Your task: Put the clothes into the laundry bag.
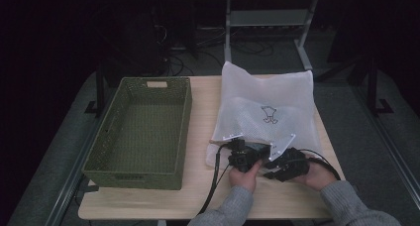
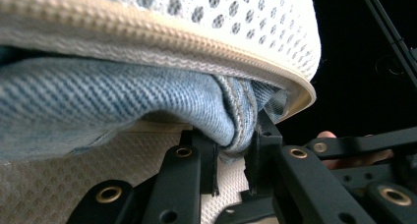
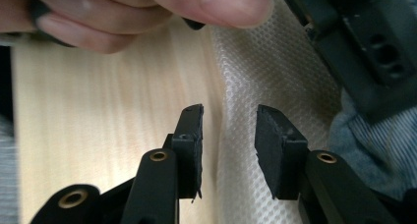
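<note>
At the worktop's near edge, my left gripper (image 2: 235,150) has its fingers pinched on blue denim (image 2: 147,106) inside the white mesh bag (image 1: 267,112). My right gripper (image 3: 228,135) gapes beside it. Green basket (image 1: 141,132) sits left.

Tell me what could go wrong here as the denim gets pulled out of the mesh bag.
The left gripper pinches only a thin folded edge of the denim, so it may slip free. The fabric sits tight under the mesh bag's zipper and could snag there. The right gripper is open and holds nothing, so the bag may drag along.
</note>
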A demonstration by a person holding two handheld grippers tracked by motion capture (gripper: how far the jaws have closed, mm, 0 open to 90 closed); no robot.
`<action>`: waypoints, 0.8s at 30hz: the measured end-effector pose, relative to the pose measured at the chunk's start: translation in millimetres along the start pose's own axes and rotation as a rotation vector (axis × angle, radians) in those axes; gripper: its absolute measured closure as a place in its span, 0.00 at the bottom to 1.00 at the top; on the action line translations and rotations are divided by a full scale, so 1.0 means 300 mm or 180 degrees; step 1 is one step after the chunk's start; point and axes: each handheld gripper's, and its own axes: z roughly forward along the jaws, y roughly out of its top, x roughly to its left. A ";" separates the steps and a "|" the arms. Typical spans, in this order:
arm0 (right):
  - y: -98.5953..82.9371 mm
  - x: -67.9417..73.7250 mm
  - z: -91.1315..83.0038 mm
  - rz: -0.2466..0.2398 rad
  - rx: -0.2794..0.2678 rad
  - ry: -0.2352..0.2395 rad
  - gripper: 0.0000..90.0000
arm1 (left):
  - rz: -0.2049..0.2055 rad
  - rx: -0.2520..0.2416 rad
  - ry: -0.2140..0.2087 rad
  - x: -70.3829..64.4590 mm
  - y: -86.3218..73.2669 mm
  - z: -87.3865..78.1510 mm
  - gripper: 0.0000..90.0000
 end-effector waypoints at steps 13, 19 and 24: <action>-0.015 -0.019 0.054 0.0146 0.0010 0.0080 0.98 | 0.0042 0.0040 0.0034 0.005 -0.003 0.004 0.87; -0.037 0.016 0.040 0.0089 0.0014 0.0410 1.00 | 0.0099 0.0080 0.0062 0.014 0.008 0.009 0.88; -0.066 0.064 0.031 0.0042 0.0020 0.0634 1.00 | 0.0084 0.0059 0.0121 0.029 0.028 0.016 0.88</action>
